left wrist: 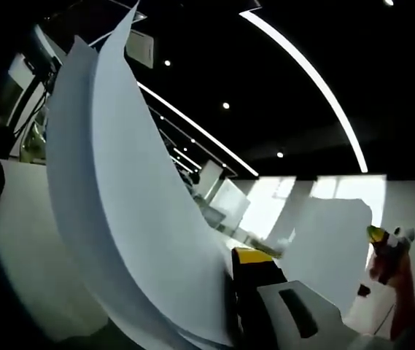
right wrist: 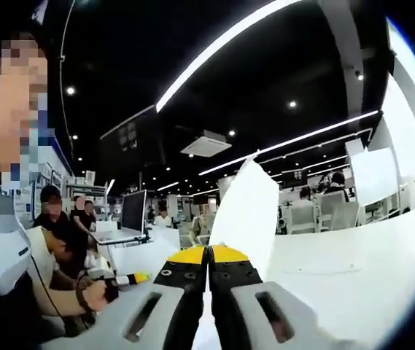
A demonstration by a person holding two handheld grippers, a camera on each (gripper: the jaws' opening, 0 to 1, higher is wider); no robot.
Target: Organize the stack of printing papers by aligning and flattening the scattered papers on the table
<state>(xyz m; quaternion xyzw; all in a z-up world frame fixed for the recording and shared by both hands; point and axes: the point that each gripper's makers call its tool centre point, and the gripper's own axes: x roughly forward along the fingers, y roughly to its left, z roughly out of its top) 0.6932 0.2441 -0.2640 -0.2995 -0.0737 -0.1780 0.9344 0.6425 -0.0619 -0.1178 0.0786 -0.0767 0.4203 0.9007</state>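
papers point(left wrist: 134, 219) curl up from left jaws; right jaws pinch a sheet point(right wrist: 242, 211)

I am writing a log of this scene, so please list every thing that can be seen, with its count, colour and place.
papers: several sheets, white, bent upward, pinched at the left tongs; seen edge-on above the right tongs.
table: one, white, below the papers.
monitor: one, dark, on a desk behind.
ceiling lights: several white strips, overhead.
whiteboard: one, white, far right.
seated people: a few, at the background desks.
left tongs: one, yellow-tipped, black and grey, shut on the papers.
right tongs: one, same colours, shut on the papers.
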